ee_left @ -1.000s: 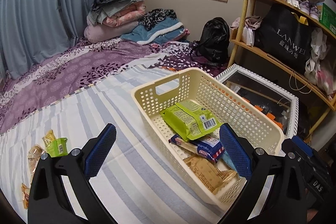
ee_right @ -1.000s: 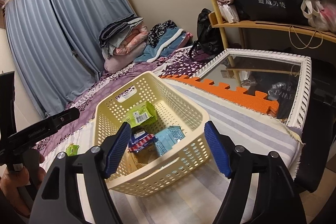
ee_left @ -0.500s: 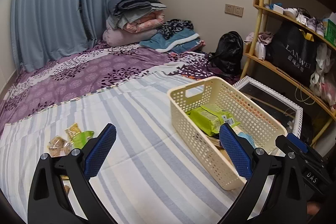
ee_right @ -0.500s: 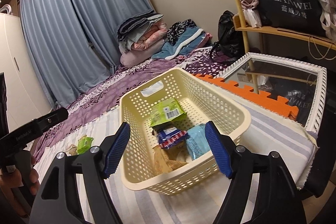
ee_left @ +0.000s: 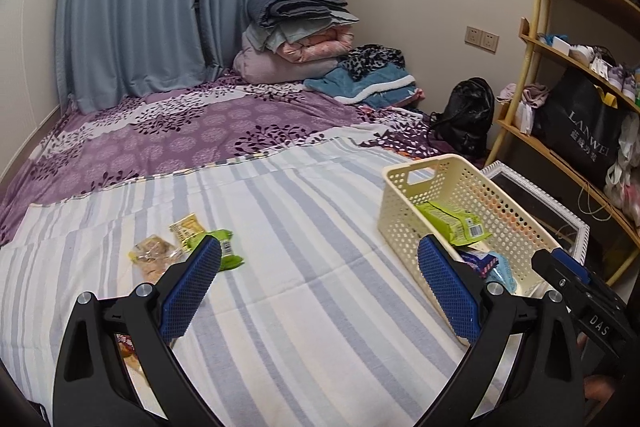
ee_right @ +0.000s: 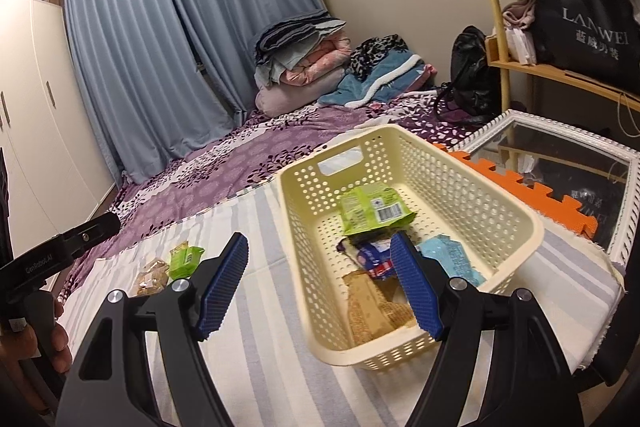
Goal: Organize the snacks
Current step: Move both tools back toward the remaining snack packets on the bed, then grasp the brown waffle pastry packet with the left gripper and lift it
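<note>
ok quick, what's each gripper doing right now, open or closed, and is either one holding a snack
Left gripper: open, holding nothing.
Right gripper: open, holding nothing; one finger sits in front of the basket.

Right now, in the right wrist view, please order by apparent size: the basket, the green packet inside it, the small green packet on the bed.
1. Basket
2. Green packet inside it
3. Small green packet on the bed; it lies about as near, so the ranking seems safe.
</note>
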Demonstrator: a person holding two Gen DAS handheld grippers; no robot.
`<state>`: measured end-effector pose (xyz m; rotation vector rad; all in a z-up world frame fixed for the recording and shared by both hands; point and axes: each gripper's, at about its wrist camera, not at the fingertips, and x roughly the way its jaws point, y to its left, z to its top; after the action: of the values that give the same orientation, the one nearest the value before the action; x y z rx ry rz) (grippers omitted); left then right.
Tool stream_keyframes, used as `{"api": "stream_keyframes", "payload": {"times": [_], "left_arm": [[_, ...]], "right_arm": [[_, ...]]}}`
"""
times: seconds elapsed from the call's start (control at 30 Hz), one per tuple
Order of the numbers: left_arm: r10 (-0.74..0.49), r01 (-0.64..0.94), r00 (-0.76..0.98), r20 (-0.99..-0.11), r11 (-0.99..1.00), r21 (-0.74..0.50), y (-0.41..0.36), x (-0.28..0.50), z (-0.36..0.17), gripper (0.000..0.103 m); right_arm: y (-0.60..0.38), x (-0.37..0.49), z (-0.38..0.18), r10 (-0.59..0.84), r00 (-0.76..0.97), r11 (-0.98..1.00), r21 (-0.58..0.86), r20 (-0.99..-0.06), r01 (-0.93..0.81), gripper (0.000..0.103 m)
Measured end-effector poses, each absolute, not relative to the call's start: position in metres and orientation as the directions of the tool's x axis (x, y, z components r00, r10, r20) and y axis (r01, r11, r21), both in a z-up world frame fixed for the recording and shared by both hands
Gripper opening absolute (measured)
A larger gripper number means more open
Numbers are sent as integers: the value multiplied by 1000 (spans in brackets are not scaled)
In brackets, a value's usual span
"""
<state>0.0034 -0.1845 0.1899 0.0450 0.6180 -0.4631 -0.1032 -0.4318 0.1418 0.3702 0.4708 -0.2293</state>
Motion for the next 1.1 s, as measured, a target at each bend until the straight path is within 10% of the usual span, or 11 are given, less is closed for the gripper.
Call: {"api": "stream_keyframes", "payload": {"times": [1.1], "left_arm": [[-147,83,739,-658,988,-128,8,26,132,100]], "right_arm": [[-319,-34,129,70,811,968,236,-581,85,73]]}}
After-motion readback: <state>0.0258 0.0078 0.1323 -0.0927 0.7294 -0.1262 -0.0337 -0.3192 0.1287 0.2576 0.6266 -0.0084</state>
